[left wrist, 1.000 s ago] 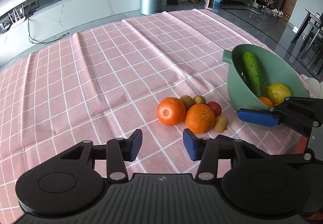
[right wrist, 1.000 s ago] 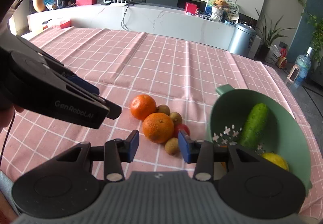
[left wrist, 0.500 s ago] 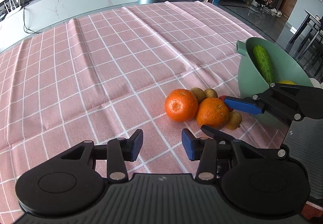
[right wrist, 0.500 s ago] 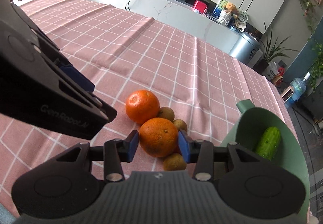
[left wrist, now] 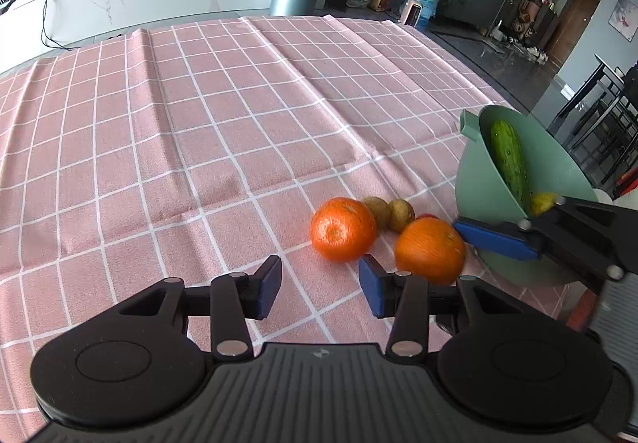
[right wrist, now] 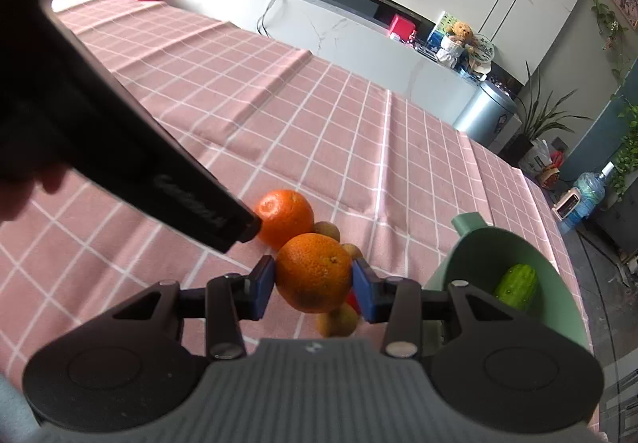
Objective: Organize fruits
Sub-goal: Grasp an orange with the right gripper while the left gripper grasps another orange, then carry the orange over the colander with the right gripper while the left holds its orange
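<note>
Now, from the left wrist view, the left tool hangs over the pink checked cloth on the bench with its blue pads apart and nothing between them; the farther orange lies just ahead of its right pad, untouched. Beside that fruit sit two small brown kiwis, and the nearer orange has the right tool's blue pad alongside it. Behind stands the green colander, tipped so its mouth faces the fruits, with a cucumber and a yellow fruit inside. From the right wrist view, the right tool brackets the nearer orange at its widest part, a pad close on each flank; whether they already press or just graze the peel I cannot tell, and the orange seems to sit on the cloth. A red fruit and another kiwi crowd just beneath it, and the colander waits near on the right. To do this grasp well, I judge the pads should close squarely across the middle, firmly but without bruising, then lift straight up so the neighbours are not knocked rolling, and carry over the rim before letting go.
</note>
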Demonstrator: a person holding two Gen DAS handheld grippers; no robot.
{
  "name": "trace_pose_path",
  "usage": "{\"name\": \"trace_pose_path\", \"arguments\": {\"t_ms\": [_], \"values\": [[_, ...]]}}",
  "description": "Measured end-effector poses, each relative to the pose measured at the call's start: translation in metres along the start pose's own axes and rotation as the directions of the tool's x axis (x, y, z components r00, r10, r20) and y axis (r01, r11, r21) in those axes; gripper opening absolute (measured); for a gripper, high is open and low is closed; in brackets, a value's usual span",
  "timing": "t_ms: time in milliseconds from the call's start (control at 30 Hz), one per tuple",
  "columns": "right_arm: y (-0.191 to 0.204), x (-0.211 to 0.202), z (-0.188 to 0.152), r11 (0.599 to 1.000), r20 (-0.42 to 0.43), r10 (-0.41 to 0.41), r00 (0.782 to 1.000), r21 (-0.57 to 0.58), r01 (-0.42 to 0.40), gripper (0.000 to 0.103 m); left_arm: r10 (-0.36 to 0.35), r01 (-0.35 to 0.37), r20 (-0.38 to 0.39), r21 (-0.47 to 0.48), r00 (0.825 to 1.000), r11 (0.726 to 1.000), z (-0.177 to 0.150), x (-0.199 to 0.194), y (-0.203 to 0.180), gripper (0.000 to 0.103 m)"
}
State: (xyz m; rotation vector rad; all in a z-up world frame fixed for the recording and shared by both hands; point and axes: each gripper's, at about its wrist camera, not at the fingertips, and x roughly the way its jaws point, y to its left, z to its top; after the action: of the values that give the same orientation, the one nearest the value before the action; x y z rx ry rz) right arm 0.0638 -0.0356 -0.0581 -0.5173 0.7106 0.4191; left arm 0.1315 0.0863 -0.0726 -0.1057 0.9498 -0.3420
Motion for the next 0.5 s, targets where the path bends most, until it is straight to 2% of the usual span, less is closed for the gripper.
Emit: {"name": "trace_pose_path", "arguments": {"t_ms": [167,333,500], "values": [[-0.021,-0.026,0.003,0.997,0.031,0.030,0.999,0.069,-0.032,0.039,0.004,-0.004,0.003,0.025,1.000,1.000,0.010,0.009,-0.011,0.055],[-0.060,-0.054,-0.001,0.980,0.058,0.036,0.998,0.194,-0.047,0.039,0.020,-0.019,-0.017,0.064,1.000,0.998,0.015,0.021,-0.021,0.055],[-0.098,-0.071,-0.017,0.962,0.045,-0.035,0.998,0.274,0.021,0.039,0.037,-0.034,-0.035,0.086,0.999,0.996,0.016,0.029,-0.026,0.056]]}}
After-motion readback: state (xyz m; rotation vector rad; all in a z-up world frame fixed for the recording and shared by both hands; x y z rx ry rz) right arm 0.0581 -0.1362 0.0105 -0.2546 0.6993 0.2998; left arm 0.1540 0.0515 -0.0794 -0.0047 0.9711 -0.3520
